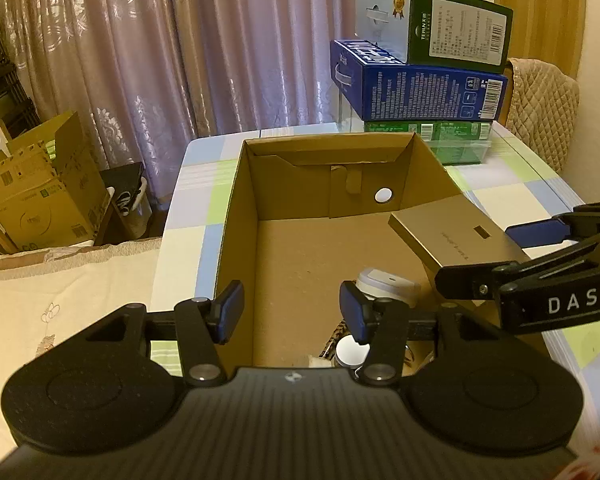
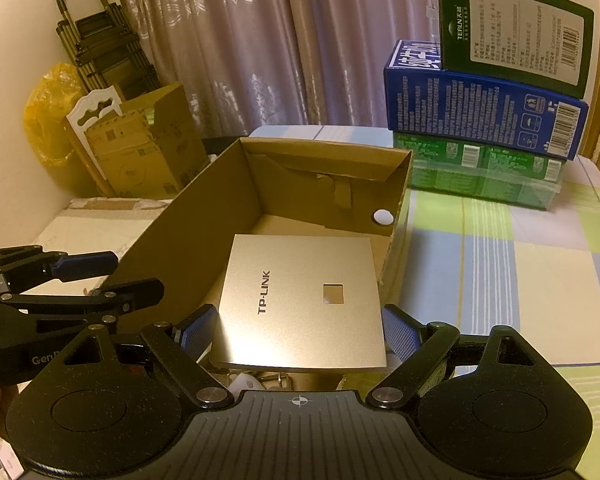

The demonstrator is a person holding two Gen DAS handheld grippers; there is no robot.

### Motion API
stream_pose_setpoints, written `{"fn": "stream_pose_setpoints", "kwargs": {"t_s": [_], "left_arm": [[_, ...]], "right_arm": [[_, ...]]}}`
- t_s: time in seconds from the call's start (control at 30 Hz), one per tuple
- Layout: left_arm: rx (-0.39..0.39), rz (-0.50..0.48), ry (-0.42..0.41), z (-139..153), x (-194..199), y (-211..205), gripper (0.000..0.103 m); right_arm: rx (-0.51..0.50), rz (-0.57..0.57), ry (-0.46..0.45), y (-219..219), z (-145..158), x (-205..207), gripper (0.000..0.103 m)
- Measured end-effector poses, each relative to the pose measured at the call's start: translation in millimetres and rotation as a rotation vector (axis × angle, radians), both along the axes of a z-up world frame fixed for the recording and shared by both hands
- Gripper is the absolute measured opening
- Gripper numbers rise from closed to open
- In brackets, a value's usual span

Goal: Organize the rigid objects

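An open cardboard box [image 1: 236,208] [image 2: 180,240] stands on the chequered table. My right gripper [image 2: 298,332] is shut on a flat silver TP-LINK box [image 2: 300,300], one blue pad pressing each side edge. It holds that box tilted over the cardboard box's right side, and the TP-LINK box [image 1: 452,236] shows there from the left wrist too. My left gripper [image 1: 292,314] is open at the near left corner. One finger is outside the left wall and the other inside, with nothing gripped. A white round container [image 1: 388,286] and a white lid [image 1: 352,352] lie on the box floor.
Three packages are stacked at the table's back right: a dark green box [image 1: 456,24] on a blue box [image 1: 416,88] on a green pack [image 1: 456,140]. A quilted chair back [image 1: 540,100] stands behind them. Left of the table are a cloth-covered surface [image 1: 60,300] and another carton [image 1: 40,192].
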State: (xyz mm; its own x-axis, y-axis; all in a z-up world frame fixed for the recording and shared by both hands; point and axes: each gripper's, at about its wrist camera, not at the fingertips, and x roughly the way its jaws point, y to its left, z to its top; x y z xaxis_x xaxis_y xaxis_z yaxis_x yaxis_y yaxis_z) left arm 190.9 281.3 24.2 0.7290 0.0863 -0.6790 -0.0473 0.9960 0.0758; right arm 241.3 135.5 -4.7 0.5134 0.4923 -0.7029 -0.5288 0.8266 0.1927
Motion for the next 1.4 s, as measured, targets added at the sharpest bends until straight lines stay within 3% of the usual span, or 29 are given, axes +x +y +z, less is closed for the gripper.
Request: {"fn": "stream_pose_setpoints", "kwargs": {"t_s": [0.5,0.6,0.8,0.93,1.3,1.4], "left_arm": [[0.009,0.010,-0.006,5,-3,0,0.049],[0.015,0.018,-0.012,6,-5,0,0.058],[0.002,0.025,-0.017,11,-13,-1,0.062],[-0.017,0.039,-0.036,20,-24,-4,0.076],[-0.064,0.067,-0.105,64,-86,-23,0.097],[-0.065,0.074,-0.125,75,-109,-28,0.102]], "right_arm": [[0.060,-0.041,-0.023,-5,8,-1,0.085],[0.080,-0.056,-0.019,-13,10,-1,0.085],[0.086,-0.062,-0.047,-26,22,-18,0.085],[0.084,-0.073,-0.066,-37,35,-36,0.085],[0.030,-0.101,-0.097,-62,67,-106,0.085],[0.025,-0.106,-0.107,-68,74,-128,0.090]]}}
